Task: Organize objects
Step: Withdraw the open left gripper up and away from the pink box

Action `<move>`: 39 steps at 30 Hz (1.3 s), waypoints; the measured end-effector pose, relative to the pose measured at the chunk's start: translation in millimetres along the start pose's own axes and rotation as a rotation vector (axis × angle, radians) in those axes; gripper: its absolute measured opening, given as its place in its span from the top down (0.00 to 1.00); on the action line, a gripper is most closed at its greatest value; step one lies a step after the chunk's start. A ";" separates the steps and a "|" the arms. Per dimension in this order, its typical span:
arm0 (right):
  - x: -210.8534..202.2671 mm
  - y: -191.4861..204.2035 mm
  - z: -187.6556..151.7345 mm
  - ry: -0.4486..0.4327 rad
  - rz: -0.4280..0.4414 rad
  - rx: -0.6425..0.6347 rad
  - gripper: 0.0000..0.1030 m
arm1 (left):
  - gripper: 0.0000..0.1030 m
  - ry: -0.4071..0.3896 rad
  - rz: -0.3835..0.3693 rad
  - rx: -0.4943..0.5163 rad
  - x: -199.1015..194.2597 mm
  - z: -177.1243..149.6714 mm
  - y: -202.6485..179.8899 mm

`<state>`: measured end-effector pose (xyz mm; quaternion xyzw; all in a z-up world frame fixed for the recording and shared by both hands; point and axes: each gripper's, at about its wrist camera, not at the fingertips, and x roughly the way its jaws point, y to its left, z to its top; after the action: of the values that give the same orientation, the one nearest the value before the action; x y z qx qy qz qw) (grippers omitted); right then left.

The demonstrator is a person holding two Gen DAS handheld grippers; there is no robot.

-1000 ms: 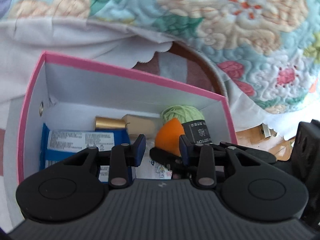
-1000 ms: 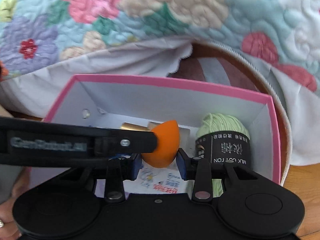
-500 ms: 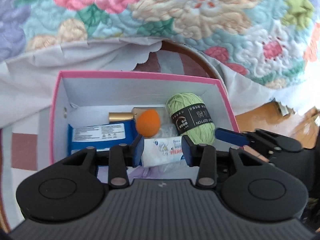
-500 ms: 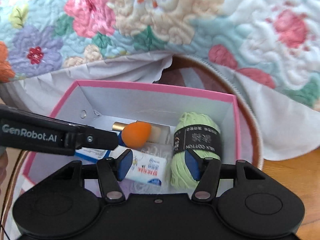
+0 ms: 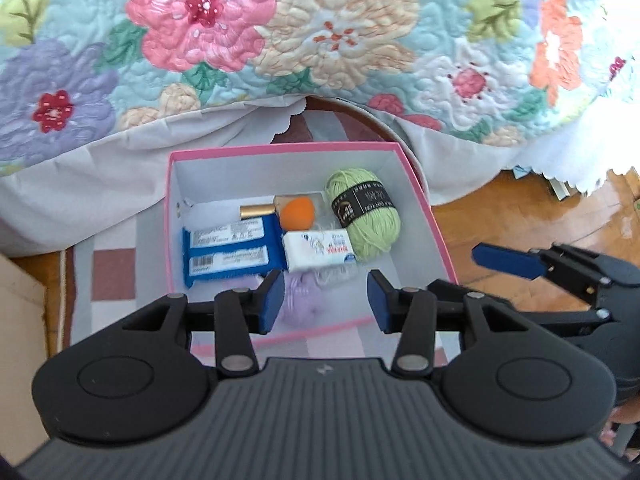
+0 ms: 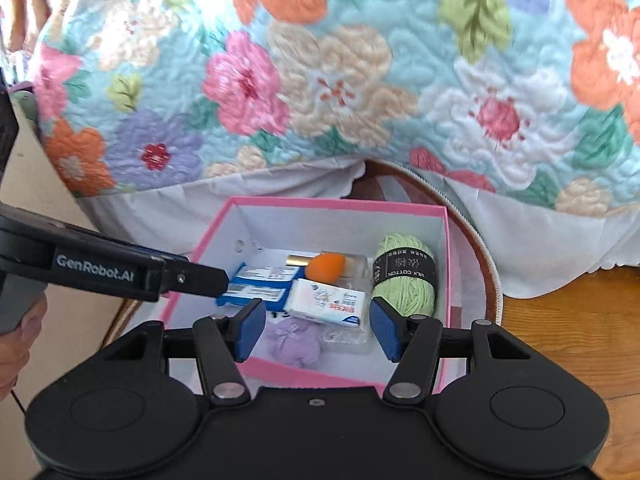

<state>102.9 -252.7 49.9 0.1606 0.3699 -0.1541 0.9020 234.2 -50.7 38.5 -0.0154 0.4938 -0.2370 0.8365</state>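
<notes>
Above the pink-rimmed white cardboard box [image 5: 404, 168] holding an orange teardrop sponge [image 5: 297, 213] beside green yarn [image 5: 368, 216] at its far side, the left gripper [image 5: 325, 306] is opening and the right gripper [image 6: 317, 330] stands spread, both empty.

Bright daylight in both views, strong white glare at the top right of the left wrist view washing out the flowery quilt [image 5: 340, 40], shiny spots on the wooden floor [image 5: 560, 216], soft shadows inside the pink box [image 6: 447, 280], edges bent round, quilt a bit blurry up top
</notes>
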 end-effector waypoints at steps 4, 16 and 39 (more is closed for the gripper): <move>-31.5 12.8 -3.7 -0.007 -0.034 -0.041 0.33 | 0.47 -0.003 0.027 -0.016 -31.4 -12.4 -2.3; -90.7 34.5 -35.7 -0.016 -0.034 -0.075 0.29 | 0.40 -0.069 0.122 -0.096 -93.3 -62.2 8.0; -105.4 47.3 -77.2 0.039 -0.082 -0.083 0.24 | 0.34 -0.018 0.202 -0.068 -108.4 -109.8 16.0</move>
<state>2.4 -162.2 81.7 0.1107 0.3999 -0.1721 0.8934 105.4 31.0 66.8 0.0039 0.4932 -0.1345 0.8594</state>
